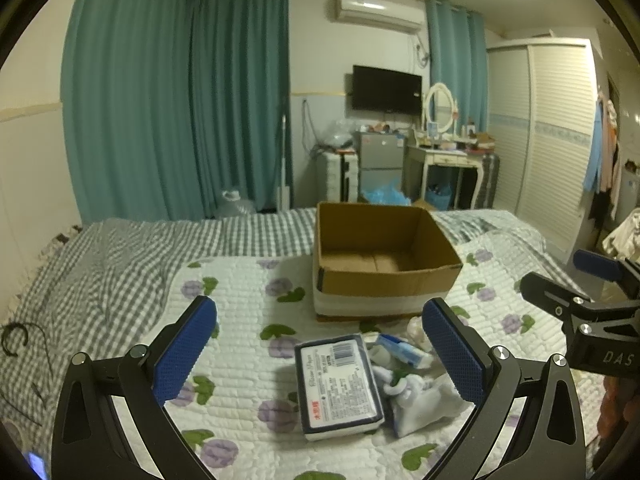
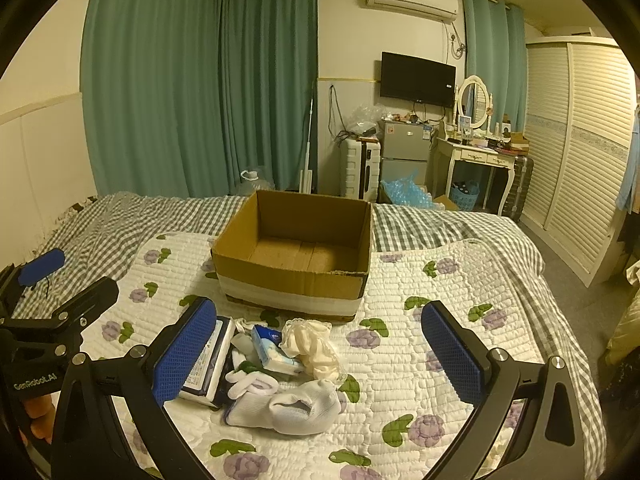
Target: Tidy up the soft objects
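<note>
An empty cardboard box (image 1: 384, 280) (image 2: 292, 284) stands open on the floral quilt (image 1: 240, 280) (image 2: 440, 344). In front of it lies a small pile: a dark-edged tissue pack (image 1: 338, 384) (image 2: 208, 364), a small blue tissue packet (image 1: 402, 350) (image 2: 270, 346), a cream lace cloth (image 2: 314, 346) and white socks (image 1: 420, 400) (image 2: 292, 406). My left gripper (image 1: 320, 320) hovers open just short of the tissue pack. My right gripper (image 2: 320, 320) hovers open above the pile. Each gripper shows at the edge of the other's view.
A grey checked sheet (image 1: 100, 264) covers the bed around the quilt. Black cords (image 1: 16, 340) lie at its left edge. Beyond the foot of the bed stand a suitcase (image 2: 360, 168), a small fridge (image 2: 404, 152), a dressing table (image 2: 476, 160) and a wardrobe (image 2: 580, 152).
</note>
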Demonstrator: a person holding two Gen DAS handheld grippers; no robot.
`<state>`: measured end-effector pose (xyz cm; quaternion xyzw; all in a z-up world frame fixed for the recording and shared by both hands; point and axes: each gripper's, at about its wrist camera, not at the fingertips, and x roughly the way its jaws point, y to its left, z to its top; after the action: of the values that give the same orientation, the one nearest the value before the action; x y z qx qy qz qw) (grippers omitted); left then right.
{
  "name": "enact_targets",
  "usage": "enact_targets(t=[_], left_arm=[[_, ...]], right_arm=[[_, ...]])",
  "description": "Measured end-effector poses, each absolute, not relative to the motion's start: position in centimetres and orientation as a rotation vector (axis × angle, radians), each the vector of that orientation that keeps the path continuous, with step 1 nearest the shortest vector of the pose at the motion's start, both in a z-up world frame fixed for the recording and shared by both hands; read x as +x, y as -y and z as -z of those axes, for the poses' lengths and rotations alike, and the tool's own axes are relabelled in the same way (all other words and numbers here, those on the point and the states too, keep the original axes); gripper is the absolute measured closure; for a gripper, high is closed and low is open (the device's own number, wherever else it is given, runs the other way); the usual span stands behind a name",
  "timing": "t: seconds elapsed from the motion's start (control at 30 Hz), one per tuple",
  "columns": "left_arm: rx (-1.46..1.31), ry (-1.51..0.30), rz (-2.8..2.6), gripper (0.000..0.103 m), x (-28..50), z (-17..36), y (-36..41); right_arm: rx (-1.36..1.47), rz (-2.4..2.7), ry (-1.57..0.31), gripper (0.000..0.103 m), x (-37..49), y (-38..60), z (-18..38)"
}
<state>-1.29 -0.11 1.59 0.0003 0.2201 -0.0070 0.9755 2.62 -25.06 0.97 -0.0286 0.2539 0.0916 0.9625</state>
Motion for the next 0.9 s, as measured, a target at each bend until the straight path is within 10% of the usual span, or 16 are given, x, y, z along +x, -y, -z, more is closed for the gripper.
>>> enact_targets(t=[0.9], left_arm=[[-0.040, -0.735, -0.012, 0.000, 0.8, 7.4, -0.9]], right_arm=[[-0.069, -0.277, -0.962, 0.007, 7.2, 22.7, 14.1]])
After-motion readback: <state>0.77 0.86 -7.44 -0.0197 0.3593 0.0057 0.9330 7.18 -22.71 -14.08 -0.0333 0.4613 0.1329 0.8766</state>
